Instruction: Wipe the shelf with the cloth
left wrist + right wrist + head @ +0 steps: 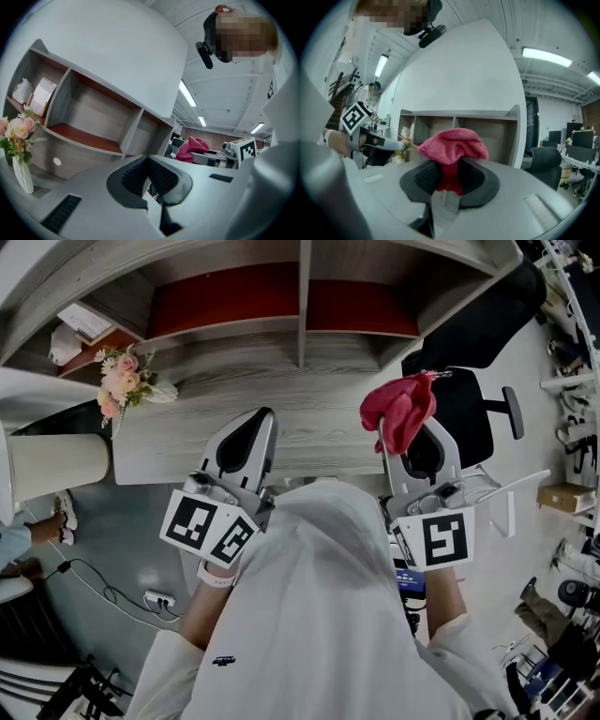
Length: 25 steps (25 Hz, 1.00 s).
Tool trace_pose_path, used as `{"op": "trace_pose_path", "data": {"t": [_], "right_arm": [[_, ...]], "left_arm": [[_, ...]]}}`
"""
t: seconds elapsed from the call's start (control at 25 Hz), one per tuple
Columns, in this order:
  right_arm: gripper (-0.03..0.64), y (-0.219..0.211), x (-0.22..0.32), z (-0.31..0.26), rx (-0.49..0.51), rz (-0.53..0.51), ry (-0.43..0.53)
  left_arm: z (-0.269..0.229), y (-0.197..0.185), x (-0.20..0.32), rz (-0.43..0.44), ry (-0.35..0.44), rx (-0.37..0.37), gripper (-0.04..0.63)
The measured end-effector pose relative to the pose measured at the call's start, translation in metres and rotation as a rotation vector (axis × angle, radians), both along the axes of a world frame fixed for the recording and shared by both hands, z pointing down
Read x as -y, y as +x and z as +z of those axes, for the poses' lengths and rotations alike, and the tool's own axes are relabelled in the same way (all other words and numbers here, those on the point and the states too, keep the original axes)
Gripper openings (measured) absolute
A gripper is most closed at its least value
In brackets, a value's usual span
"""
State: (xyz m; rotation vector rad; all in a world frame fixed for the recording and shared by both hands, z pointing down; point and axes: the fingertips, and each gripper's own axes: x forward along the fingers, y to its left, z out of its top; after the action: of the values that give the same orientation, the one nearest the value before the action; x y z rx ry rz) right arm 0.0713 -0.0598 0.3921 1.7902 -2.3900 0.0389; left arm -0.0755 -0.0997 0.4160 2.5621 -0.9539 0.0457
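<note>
A pink-red cloth [398, 409] hangs bunched from my right gripper [412, 432], whose jaws are shut on it; in the right gripper view the cloth [452, 145] bulges up over the pads. The shelf [225, 301] is a grey wooden unit with red-brown boards, straight ahead of both grippers and apart from them [487, 126]. My left gripper [261, 418] is held level beside the right one, its pads closed together with nothing between them [147, 161]. From the left gripper view the cloth [192, 147] shows off to the right.
A vase of pink flowers [120, 381] stands on the grey counter [216, 442] at the left. A box and a white bundle [80, 324] sit in the left shelf bay. A black office chair [478, 413] is at the right, with a cardboard box [565, 495] beyond it.
</note>
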Motion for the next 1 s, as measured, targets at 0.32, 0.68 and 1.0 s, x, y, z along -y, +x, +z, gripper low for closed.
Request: {"op": "trace_pose_path", "data": {"t": [0.32,0.68,1.0], "right_arm": [[0.097,-0.022,-0.005,-0.001,0.031,0.005,0.019],[0.097,-0.002,-0.005,0.0,0.058,0.039,0.017],[0.097,-0.006,-0.003,-0.001,0.072,0.021,0.017]], "left_arm": [[-0.007,-0.012,-0.006,-0.006,0.021,0.007,0.002],[-0.009,-0.007,-0.008,0.005,0.043,0.027,0.002],[-0.01,-0.005,-0.007,-0.006,0.034,0.035,0.002]]}}
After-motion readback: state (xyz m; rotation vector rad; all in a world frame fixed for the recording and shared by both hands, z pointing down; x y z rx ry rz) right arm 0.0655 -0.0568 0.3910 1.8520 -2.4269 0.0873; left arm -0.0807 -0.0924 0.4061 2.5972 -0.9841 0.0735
